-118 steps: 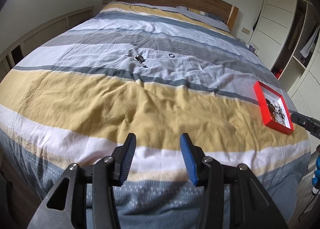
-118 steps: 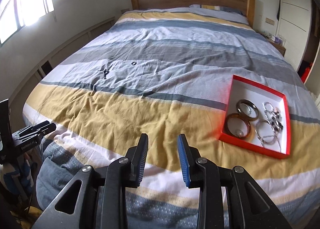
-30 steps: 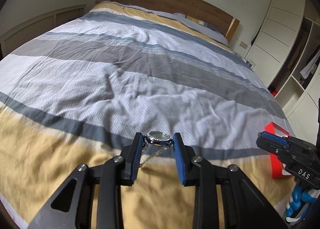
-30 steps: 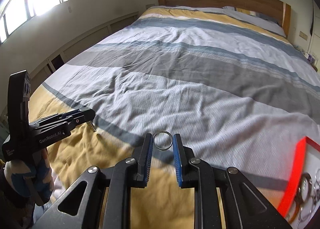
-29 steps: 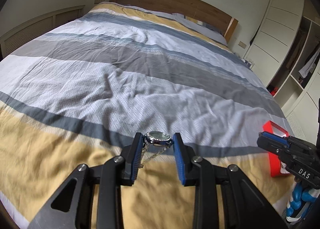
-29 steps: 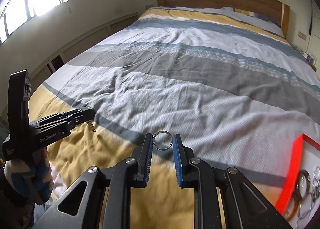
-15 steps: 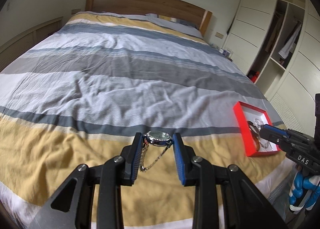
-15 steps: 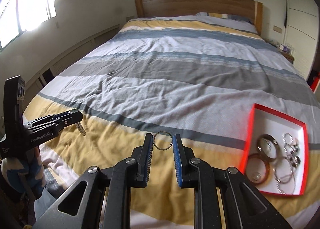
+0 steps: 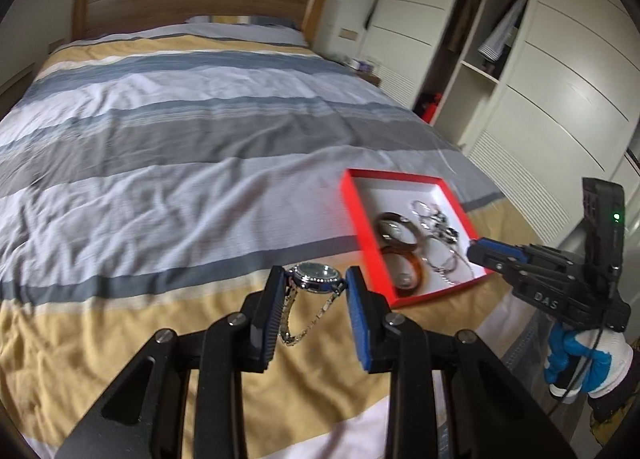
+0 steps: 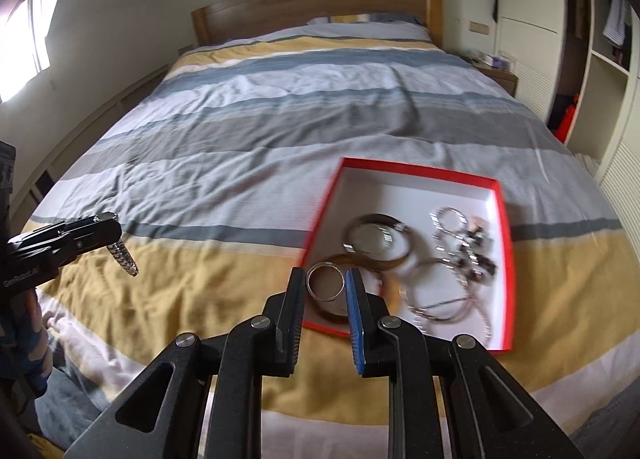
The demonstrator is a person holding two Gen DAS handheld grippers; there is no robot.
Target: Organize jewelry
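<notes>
My left gripper (image 9: pixel 316 279) is shut on a silver watch (image 9: pixel 317 277) whose metal band dangles below the pads, above the yellow stripe of the bed. My right gripper (image 10: pixel 326 283) is shut on a silver ring (image 10: pixel 325 282), hovering over the near left corner of the red jewelry box (image 10: pixel 505 227). The box holds bangles (image 10: pixel 376 241), hoops and small pieces on its white floor. In the left wrist view the red box (image 9: pixel 352 215) lies just right of the watch, with the right gripper (image 9: pixel 480 249) over its near right corner. The left gripper (image 10: pixel 108 229) with the watch band shows at the right wrist view's left edge.
A striped duvet (image 9: pixel 168 163) covers the bed, with a wooden headboard (image 9: pixel 192 3) at the far end. White wardrobes and open shelves (image 9: pixel 520 71) stand to the right. A gloved hand (image 9: pixel 580 363) holds the right gripper beyond the bed's near right corner.
Both grippers have swung right across the bed, carrying the watch and the ring. The red box now lies close in front of them; the ring is over the box's corner.
</notes>
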